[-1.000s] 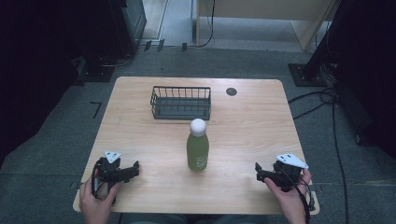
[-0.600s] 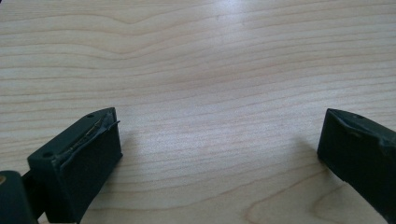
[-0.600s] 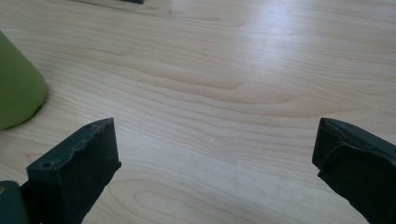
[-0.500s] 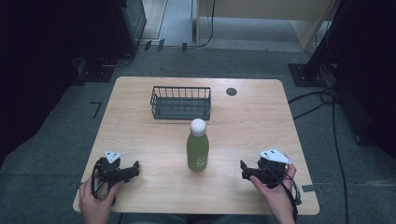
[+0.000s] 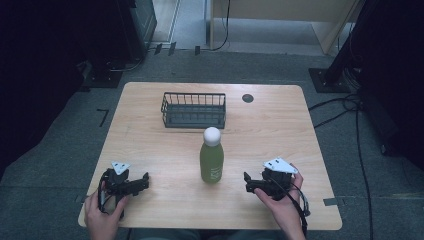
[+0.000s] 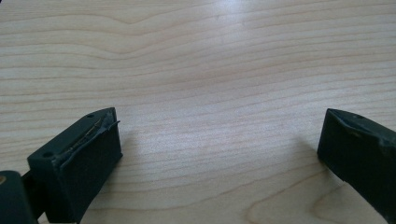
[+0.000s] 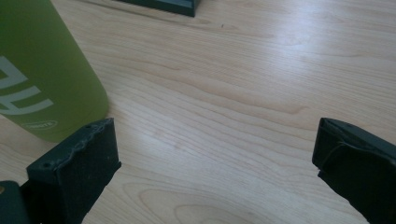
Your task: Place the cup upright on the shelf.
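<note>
My right gripper [image 5: 248, 183] sits just beside the green bottle with the white round cap [image 5: 211, 156], jaws spread wide and holding nothing.

From the high view I see the bottle standing upright near the middle of the light wooden table [image 5: 280, 125], in front of the dark wire basket [image 5: 193, 109], with my right gripper low at its right and my left gripper [image 5: 145, 181] well apart at its left. My right gripper view adds what that one cannot: the bottle's green wall with pale lettering lies just past my left-hand jaw, not between the two. My left gripper view shows its jaws released too, with bare wood grain between them.
</note>
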